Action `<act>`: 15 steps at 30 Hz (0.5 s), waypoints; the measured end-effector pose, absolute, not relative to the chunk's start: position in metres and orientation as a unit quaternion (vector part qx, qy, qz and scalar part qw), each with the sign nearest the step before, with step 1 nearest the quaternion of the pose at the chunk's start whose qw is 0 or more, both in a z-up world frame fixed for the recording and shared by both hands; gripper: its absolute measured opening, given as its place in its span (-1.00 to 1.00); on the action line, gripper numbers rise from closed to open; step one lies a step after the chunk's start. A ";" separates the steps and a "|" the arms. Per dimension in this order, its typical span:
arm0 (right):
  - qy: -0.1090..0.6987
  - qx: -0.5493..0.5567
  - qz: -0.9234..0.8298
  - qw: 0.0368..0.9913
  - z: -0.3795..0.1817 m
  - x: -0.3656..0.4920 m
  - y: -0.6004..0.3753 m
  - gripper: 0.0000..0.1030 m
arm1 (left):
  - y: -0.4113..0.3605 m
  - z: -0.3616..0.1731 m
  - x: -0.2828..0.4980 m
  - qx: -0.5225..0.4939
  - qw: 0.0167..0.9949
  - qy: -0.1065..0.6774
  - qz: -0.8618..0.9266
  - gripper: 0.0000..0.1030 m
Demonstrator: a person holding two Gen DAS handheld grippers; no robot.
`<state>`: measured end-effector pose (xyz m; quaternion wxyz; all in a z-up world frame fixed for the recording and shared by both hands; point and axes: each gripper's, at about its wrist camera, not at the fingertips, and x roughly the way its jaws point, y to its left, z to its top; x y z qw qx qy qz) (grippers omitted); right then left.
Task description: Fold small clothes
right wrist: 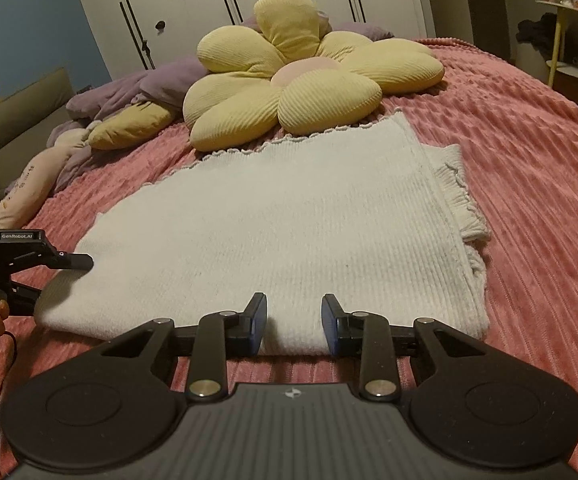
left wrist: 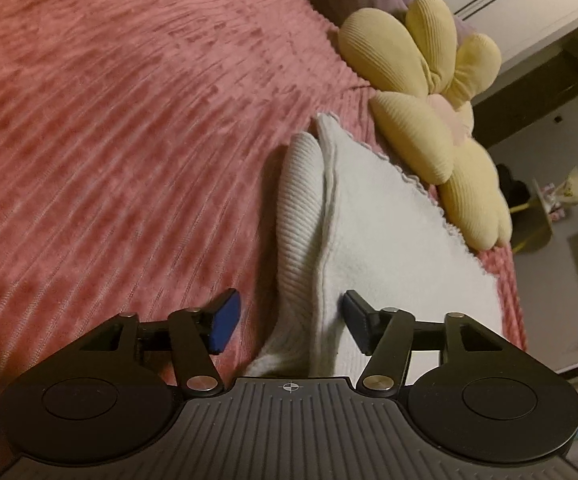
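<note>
A white ribbed knit garment point(right wrist: 281, 220) lies folded flat on the pink bedspread point(right wrist: 529, 184), a frilled sleeve cuff point(right wrist: 463, 200) sticking out at its right side. My right gripper point(right wrist: 293, 326) is open at the garment's near folded edge, fingers on either side of it. My left gripper point(left wrist: 289, 322) is open over the garment's point(left wrist: 369, 232) end, a ribbed fold between its fingers. The left gripper also shows in the right wrist view point(right wrist: 73, 262) at the garment's left edge.
A yellow flower-shaped cushion point(right wrist: 309, 80) lies just behind the garment, touching its far hem; it also shows in the left wrist view point(left wrist: 429, 92). Purple bedding point(right wrist: 129, 88) and a pale garment point(right wrist: 29, 188) lie at the far left. A wardrobe stands behind the bed.
</note>
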<state>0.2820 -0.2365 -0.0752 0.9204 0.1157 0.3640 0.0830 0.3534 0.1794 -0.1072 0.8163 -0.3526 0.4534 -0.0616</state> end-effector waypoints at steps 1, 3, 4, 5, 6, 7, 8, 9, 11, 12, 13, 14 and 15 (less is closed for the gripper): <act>0.363 0.115 0.084 0.921 -0.075 0.281 -0.237 -0.44 | 0.181 -0.110 0.353 -0.360 0.812 0.454 -0.065 0.33; 0.363 0.112 0.083 0.921 -0.076 0.281 -0.237 -0.44 | 0.181 -0.114 0.356 -0.369 0.806 0.456 -0.078 0.54; 0.365 0.114 0.082 0.921 -0.077 0.281 -0.238 -0.44 | 0.181 -0.115 0.358 -0.377 0.803 0.454 -0.082 0.59; 0.366 0.117 0.081 0.920 -0.077 0.280 -0.238 -0.44 | 0.181 -0.114 0.359 -0.385 0.799 0.454 -0.082 0.57; 0.366 0.120 0.081 0.919 -0.078 0.280 -0.238 -0.44 | 0.180 -0.113 0.361 -0.387 0.798 0.455 -0.081 0.53; 0.366 0.122 0.081 0.919 -0.078 0.279 -0.237 -0.44 | 0.178 -0.111 0.363 -0.385 0.798 0.457 -0.086 0.26; 0.365 0.121 0.081 0.920 -0.077 0.278 -0.237 -0.44 | 0.175 -0.109 0.365 -0.380 0.798 0.460 -0.091 -0.05; 0.364 0.120 0.081 0.920 -0.077 0.277 -0.236 -0.44 | 0.171 -0.109 0.367 -0.371 0.798 0.466 -0.096 -0.12; 0.362 0.117 0.083 0.921 -0.077 0.277 -0.235 -0.44 | 0.163 -0.109 0.369 -0.347 0.805 0.473 -0.093 -0.24; 0.362 0.116 0.084 0.921 -0.076 0.277 -0.234 -0.44 | 0.163 -0.110 0.369 -0.348 0.804 0.472 -0.093 -0.30; 0.361 0.117 0.086 0.921 -0.076 0.277 -0.234 -0.44 | 0.165 -0.112 0.369 -0.360 0.800 0.469 -0.095 -0.44; 0.360 0.118 0.087 0.921 -0.076 0.277 -0.233 -0.44 | 0.167 -0.112 0.368 -0.373 0.797 0.465 -0.096 -0.48; 0.358 0.119 0.089 0.922 -0.075 0.278 -0.231 -0.44 | 0.168 -0.111 0.367 -0.378 0.797 0.461 -0.095 -0.50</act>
